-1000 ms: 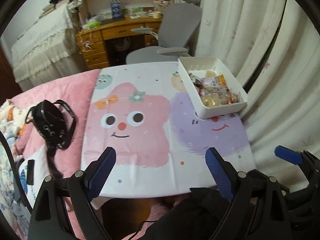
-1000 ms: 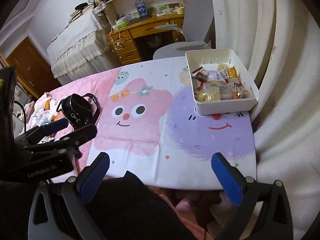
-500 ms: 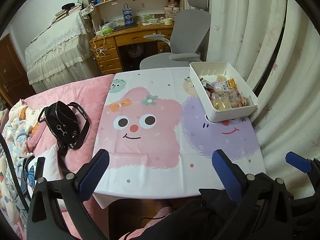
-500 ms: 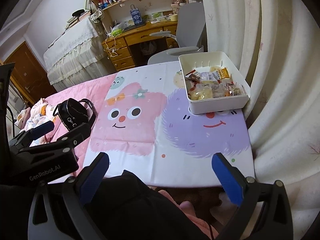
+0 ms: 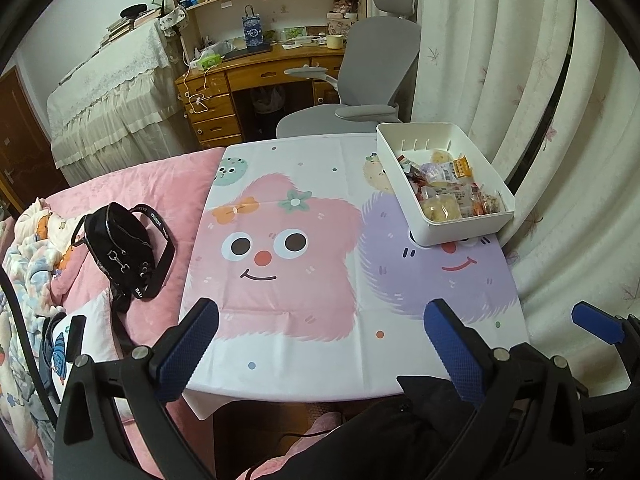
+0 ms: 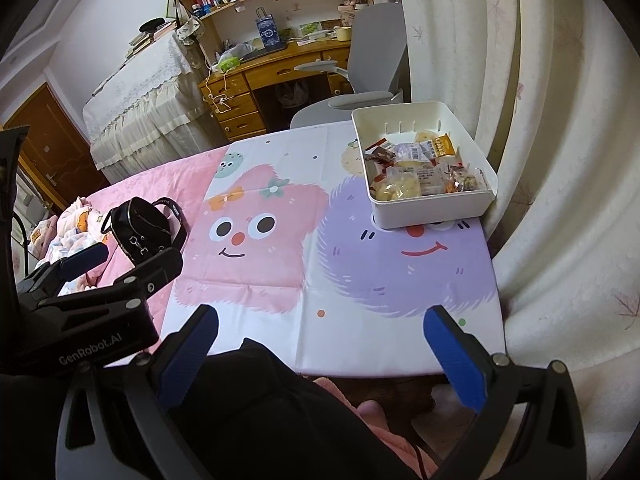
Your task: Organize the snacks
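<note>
several light, crinkly, slippery snack packets [image 5: 448, 188] are sitting in the white bin [image 5: 464, 228] upper right, likely pinching best at sealed edges; left gripper [image 5: 320, 344] and right gripper [image 6: 320, 344] are gaping wide, empty.

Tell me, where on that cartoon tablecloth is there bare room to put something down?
Almost all of it: the pink star face and the purple face are bare from the near edge up to the white bin. Only the far right corner is crowded, where the bin holds the snack packets.

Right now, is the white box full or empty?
Partly full. Wrapped snacks fill the near end of the white box; its far end shows bare floor.
</note>
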Demonstrator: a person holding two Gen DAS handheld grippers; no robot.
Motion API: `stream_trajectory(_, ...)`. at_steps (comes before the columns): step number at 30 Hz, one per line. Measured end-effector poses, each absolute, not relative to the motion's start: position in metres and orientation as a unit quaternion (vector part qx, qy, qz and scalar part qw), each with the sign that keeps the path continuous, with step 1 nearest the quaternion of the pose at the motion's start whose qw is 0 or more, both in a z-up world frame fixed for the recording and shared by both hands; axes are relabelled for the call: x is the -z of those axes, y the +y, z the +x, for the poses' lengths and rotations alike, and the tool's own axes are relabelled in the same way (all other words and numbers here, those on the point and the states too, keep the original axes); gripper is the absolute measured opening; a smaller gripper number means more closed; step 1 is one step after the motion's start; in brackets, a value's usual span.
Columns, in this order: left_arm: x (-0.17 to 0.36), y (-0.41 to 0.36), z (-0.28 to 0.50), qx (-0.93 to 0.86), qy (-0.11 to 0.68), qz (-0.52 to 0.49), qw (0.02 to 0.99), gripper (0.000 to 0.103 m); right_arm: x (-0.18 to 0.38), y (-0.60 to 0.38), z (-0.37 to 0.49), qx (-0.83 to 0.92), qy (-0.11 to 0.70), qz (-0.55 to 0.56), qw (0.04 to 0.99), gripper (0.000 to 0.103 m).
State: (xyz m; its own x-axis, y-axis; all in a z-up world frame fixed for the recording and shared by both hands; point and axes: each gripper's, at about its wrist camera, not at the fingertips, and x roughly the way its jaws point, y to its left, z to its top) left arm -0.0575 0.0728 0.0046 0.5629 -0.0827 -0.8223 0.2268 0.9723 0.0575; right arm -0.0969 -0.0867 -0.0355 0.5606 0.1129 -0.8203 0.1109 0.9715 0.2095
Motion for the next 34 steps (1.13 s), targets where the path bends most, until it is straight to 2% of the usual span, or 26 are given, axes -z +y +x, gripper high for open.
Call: stream_trajectory(34, 0.004, 0.081, -0.04, 0.075, 0.47, 0.07, 0.877, 0.102, 0.048, -0.096, -0.071, -0.01, 0.485, 0.115, 0.867, 0.102)
